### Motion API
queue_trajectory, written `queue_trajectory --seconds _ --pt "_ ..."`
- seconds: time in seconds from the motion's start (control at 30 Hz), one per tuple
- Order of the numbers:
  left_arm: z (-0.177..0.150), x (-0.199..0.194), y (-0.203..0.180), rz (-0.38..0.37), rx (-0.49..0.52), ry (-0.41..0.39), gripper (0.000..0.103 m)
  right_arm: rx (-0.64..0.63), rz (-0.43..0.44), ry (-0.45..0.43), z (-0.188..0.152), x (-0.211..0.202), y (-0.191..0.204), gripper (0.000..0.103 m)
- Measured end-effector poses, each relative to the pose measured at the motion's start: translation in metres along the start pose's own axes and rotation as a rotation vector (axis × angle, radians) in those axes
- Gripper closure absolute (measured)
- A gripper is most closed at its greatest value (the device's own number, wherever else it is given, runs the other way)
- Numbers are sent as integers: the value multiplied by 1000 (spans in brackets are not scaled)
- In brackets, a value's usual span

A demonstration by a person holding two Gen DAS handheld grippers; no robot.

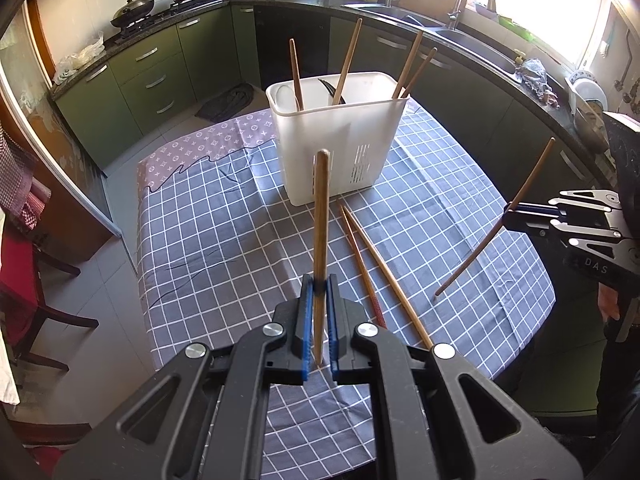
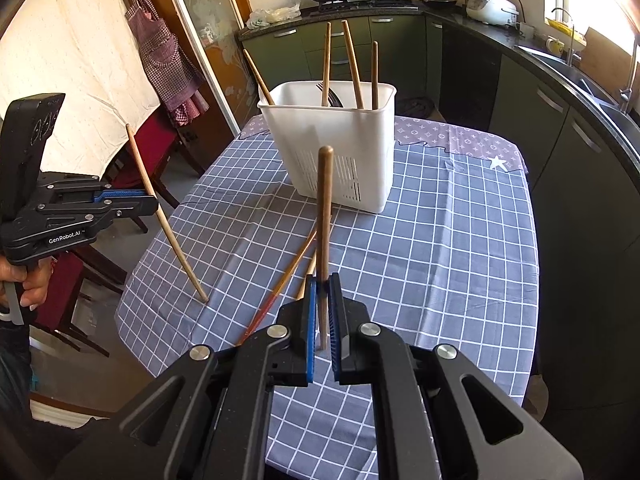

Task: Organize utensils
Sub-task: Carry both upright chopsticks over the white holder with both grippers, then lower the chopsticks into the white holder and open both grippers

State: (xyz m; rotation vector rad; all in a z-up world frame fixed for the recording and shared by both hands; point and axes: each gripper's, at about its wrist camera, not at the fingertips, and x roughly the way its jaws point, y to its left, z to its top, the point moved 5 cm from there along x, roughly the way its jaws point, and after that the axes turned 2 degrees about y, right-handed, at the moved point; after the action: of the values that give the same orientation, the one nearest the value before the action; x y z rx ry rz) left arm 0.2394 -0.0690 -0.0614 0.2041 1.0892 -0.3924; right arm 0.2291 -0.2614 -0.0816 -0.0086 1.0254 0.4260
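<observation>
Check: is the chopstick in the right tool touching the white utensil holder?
Apart. The left wrist view shows the right tool holding its chopstick well off to the side of the white utensil holder, with open checkered tablecloth between them.

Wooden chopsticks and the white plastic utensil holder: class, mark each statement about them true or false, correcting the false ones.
1. Each gripper is shut on one wooden chopstick. True: left gripper, right gripper.
2. The white plastic utensil holder lies on its side. False: it stands upright.
3. Two loose chopsticks lie on the checked tablecloth. True.
4. The holder is empty. False: four chopsticks stand in it.
</observation>
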Motion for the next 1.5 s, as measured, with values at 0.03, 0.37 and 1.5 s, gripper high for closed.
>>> queue_trajectory --seconds 0.03,0.37,1.5 --pt "1 -1 0 0 1 -3 97 0 0 -2 1 -1 0 96" --pt "26 -29 -9 -15 19 -60 97 -3 -13 -83 30 -39 -2 96" --pt "184 -6 -2 63 -33 -190 96 67 39 -225 219 -38 -48 96"
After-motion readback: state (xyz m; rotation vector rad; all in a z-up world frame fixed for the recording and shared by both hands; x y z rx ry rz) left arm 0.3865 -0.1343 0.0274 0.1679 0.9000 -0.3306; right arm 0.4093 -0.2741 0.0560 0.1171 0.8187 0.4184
